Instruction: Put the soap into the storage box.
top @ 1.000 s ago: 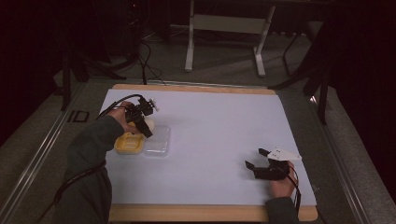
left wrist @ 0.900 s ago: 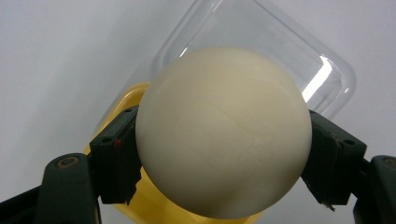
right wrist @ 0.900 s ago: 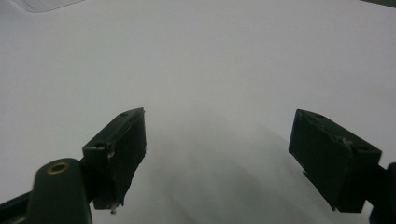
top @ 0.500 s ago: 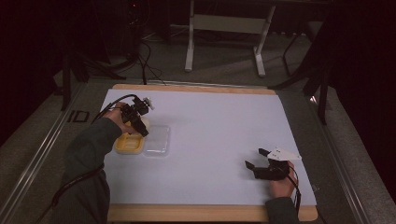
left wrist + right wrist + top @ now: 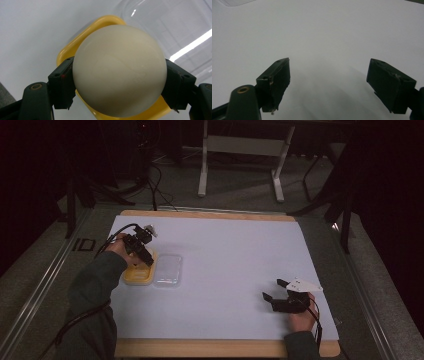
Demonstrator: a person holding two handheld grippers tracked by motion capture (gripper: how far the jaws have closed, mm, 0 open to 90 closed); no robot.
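Left gripper (image 5: 148, 260) at left-centre of the high view, jaws pinching a cream ball (image 5: 119, 70) over the yellow tray (image 5: 135, 276); the ball sits mid-frame in the left gripper view with the tray (image 5: 75, 45) rim behind it. Clear lid (image 5: 168, 269) lies just right of the tray on the white surface (image 5: 235, 255). Right gripper (image 5: 273, 290) at lower right of the high view, resting on the surface, jaws spread with nothing between them, well apart from the tray

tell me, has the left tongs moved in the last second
Yes. The left tongs, shut on a cream round ball, have shifted toward the table's far edge, judged against the yellow square tray.
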